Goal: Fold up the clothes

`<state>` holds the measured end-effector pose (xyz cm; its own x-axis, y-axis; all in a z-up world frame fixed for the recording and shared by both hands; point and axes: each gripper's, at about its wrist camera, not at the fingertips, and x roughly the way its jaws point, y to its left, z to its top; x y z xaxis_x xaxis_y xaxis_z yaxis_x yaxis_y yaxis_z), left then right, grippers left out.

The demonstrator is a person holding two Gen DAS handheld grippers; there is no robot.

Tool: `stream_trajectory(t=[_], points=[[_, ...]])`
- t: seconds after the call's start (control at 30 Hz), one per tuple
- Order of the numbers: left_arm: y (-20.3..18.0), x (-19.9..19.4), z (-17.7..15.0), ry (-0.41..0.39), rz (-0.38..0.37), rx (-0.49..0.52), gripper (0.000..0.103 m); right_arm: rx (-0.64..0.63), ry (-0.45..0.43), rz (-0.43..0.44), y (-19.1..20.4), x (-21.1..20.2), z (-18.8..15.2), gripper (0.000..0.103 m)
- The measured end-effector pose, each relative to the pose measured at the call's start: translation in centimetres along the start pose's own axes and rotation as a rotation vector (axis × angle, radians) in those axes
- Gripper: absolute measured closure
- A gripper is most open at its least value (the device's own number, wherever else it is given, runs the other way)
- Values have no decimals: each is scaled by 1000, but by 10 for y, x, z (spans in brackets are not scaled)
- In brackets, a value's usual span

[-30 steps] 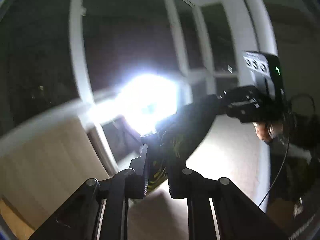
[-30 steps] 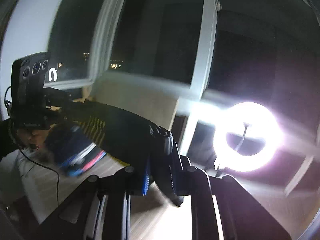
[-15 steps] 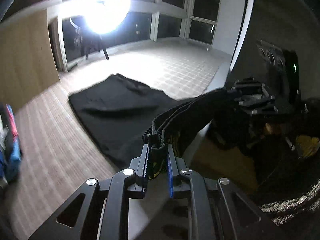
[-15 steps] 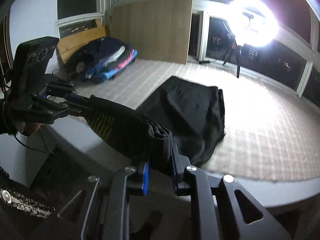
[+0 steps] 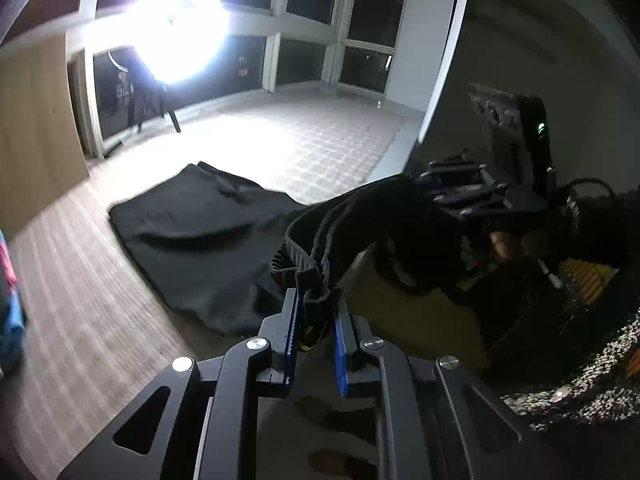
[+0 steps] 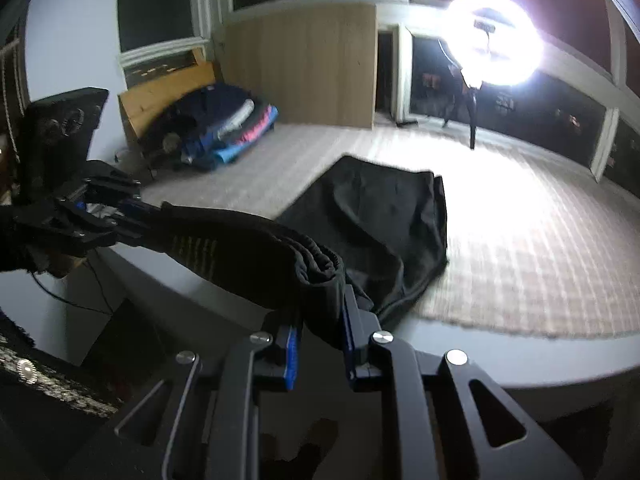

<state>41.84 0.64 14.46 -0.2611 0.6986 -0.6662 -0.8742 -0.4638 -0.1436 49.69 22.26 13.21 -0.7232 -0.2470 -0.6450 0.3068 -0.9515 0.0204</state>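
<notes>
A black garment with an elastic waistband point(image 5: 304, 248) is stretched between my two grippers. Its lower part point(image 5: 200, 232) lies flat on the checked tablecloth point(image 5: 312, 148), also seen in the right wrist view point(image 6: 380, 224). My left gripper point(image 5: 316, 300) is shut on one end of the waistband near the table's front edge. My right gripper point(image 6: 320, 304) is shut on the other end of the waistband point(image 6: 312, 260). Each view shows the other gripper across the taut band: the right one point(image 5: 464, 196) and the left one point(image 6: 100, 208), each in a hand.
A pile of blue, pink and dark clothes point(image 6: 224, 132) lies at the table's far left corner before a wooden board point(image 6: 304, 64). A bright ring light point(image 6: 494, 38) on a stand glares at the back. The rounded table edge point(image 6: 480, 344) runs just below the grippers.
Both grippers have swung down from facing the windows to low over the table's front edge, keeping hold of the waistband. The garment's lower part now lies spread on the cloth.
</notes>
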Motion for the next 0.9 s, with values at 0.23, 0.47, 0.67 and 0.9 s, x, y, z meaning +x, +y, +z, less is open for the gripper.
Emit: stream_trajectory(t=[0.23,0.47,0.67,0.9], points=[[78,22,61,-57,39,-64,89,-59,-41,7,-33,30,63,86],[165,90,111,-43,114,-141,89,55,47,55,-120,142,138,86],[232,164,119,46,165,-244,89,167,184,97,-182,255,159,86],[278,220,114,157,207,-310,83,156,309,81,-200,324,149,85]])
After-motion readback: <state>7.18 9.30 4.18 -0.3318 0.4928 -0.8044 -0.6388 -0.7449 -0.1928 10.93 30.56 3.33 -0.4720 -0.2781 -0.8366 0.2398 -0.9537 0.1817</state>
